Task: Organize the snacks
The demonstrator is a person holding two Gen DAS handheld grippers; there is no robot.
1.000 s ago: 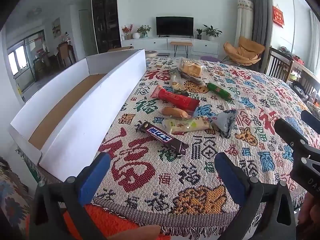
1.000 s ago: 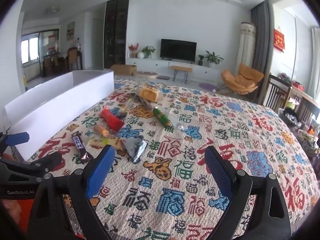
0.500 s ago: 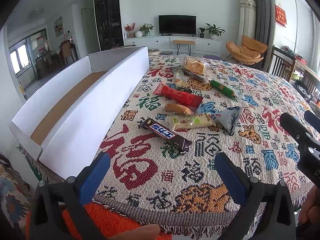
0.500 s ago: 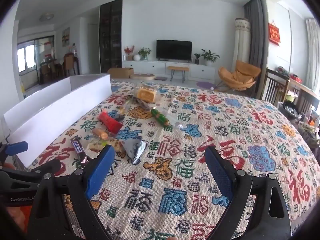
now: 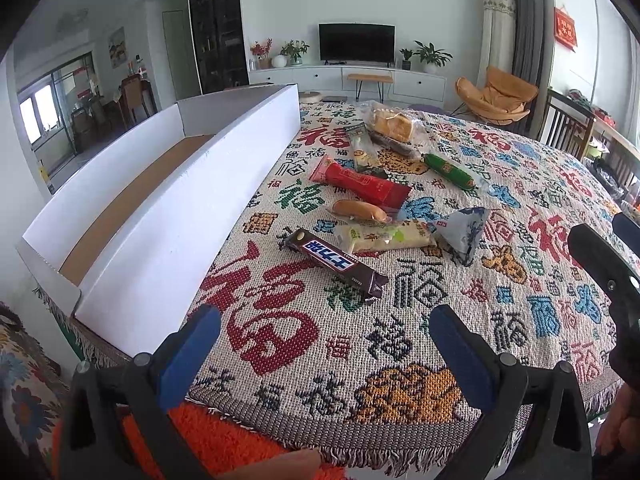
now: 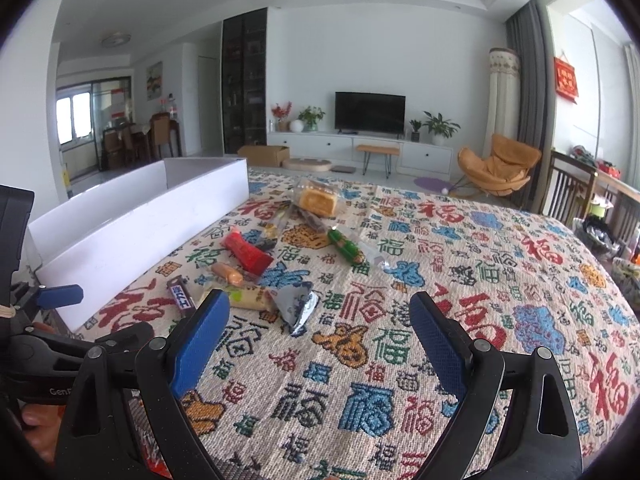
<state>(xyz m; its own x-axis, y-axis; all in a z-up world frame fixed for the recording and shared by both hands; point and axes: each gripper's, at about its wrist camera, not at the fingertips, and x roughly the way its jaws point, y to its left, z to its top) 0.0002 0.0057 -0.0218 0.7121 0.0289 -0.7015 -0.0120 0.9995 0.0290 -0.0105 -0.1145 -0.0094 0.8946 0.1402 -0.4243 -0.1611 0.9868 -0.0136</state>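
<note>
Snacks lie in a loose group on the patterned cloth: a brown chocolate bar (image 5: 334, 260), a pale yellow packet (image 5: 386, 237), a small sausage (image 5: 358, 209), a red packet (image 5: 362, 181), a silver-blue triangular pouch (image 5: 464, 230), a green sausage (image 5: 448, 170) and bagged bread (image 5: 394, 123). A long white box (image 5: 160, 216) with a brown floor stands open at the left. My left gripper (image 5: 326, 354) is open and empty, just short of the chocolate bar. My right gripper (image 6: 320, 344) is open and empty, near the pouch (image 6: 296, 306).
The table's near edge with fringe (image 5: 280, 424) lies just below my left gripper, with orange fabric under it. An orange chair (image 6: 498, 164) and wooden chairs (image 6: 572, 184) stand at the right. My right gripper's body (image 5: 604, 264) shows at the left wrist view's right edge.
Both grippers have moved forward a little toward the snacks, and the chocolate bar now sits closer to my left gripper. Both stay open. No snack has moved.
</note>
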